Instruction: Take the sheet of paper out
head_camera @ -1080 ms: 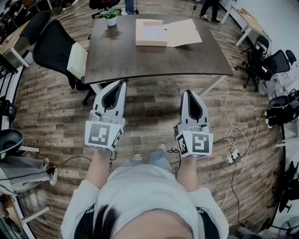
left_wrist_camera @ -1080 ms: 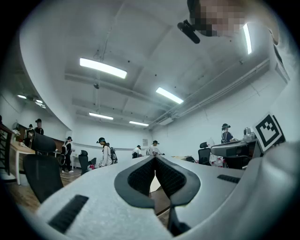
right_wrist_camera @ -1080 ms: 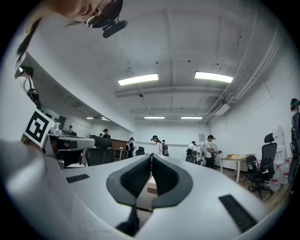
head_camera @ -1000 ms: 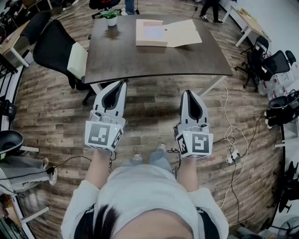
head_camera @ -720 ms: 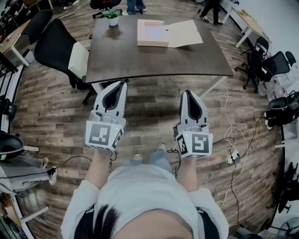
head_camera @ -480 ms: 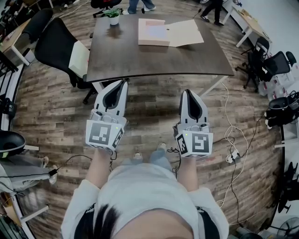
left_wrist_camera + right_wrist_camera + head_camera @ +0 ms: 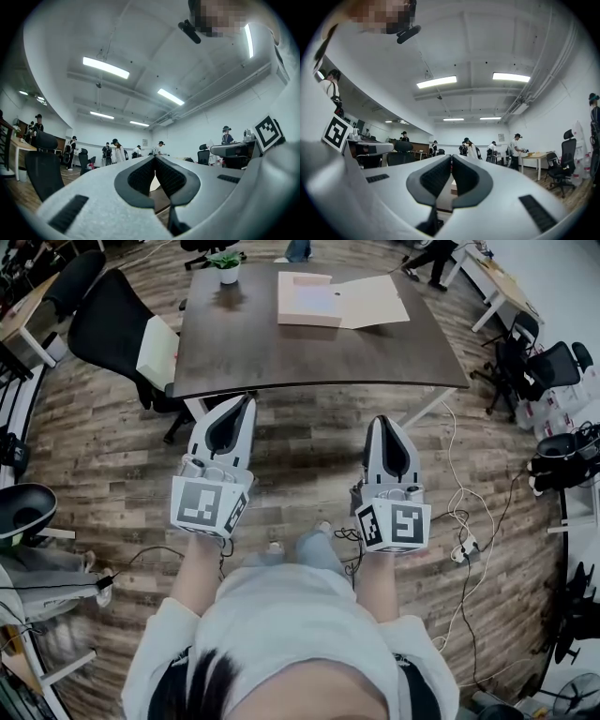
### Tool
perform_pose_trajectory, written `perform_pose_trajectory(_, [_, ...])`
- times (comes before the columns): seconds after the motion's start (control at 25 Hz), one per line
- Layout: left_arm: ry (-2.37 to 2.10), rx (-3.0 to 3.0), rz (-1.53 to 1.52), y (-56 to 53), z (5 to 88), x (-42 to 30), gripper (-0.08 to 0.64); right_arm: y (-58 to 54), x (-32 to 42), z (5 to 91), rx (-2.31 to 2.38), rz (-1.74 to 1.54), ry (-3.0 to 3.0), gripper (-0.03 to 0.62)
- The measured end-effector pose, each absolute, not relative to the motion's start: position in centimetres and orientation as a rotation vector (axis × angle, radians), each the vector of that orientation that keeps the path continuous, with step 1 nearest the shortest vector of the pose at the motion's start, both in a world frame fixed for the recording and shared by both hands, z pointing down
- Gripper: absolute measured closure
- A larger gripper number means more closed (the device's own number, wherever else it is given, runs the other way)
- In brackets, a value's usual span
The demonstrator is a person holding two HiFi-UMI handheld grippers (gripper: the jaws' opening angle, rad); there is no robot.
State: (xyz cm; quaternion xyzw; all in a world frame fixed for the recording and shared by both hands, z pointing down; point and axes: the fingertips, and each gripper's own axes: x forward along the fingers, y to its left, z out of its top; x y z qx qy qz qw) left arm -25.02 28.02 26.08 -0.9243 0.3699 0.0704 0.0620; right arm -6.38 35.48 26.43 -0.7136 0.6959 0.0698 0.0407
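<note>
Head view and both gripper views, approach stage. The left gripper (image 7: 246,401) and the right gripper (image 7: 382,419) are held side by side over the wooden floor (image 7: 309,460), short of the near edge of the table (image 7: 281,362). In each gripper view the jaws are seen pressed together with nothing between them – left gripper (image 7: 154,158), right gripper (image 7: 451,157).

The flat box (image 7: 305,322) is seen at the far side of the table, its flap (image 7: 375,304) folded open to the right. The pale panel inside it is taken to be the sheet of paper (image 7: 314,301), though its edges cannot be made out from here. A potted plant (image 7: 226,263) stands well to the left of the box, and a chair (image 7: 108,324) is parked at the table's left.

The step in hand is judged to be the approach. It is best done by:

- closing the gap to the table first;
- opening one claw before the box is reached;
- bringing it in low and nearly level over the open side, so that a free edge of the sheet can be pinched – the other gripper being kept for steadying the box;
- drawing the sheet out flat, to avoid creasing.
</note>
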Motion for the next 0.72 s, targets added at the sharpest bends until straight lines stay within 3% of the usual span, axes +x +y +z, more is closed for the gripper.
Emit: perform_pose_trajectory(0.72, [1.174,-2.762,0.226,22.0,26.1,-21.7,0.551,29.1,-2.5,27.4,-2.198,0.201,2.16,0.575])
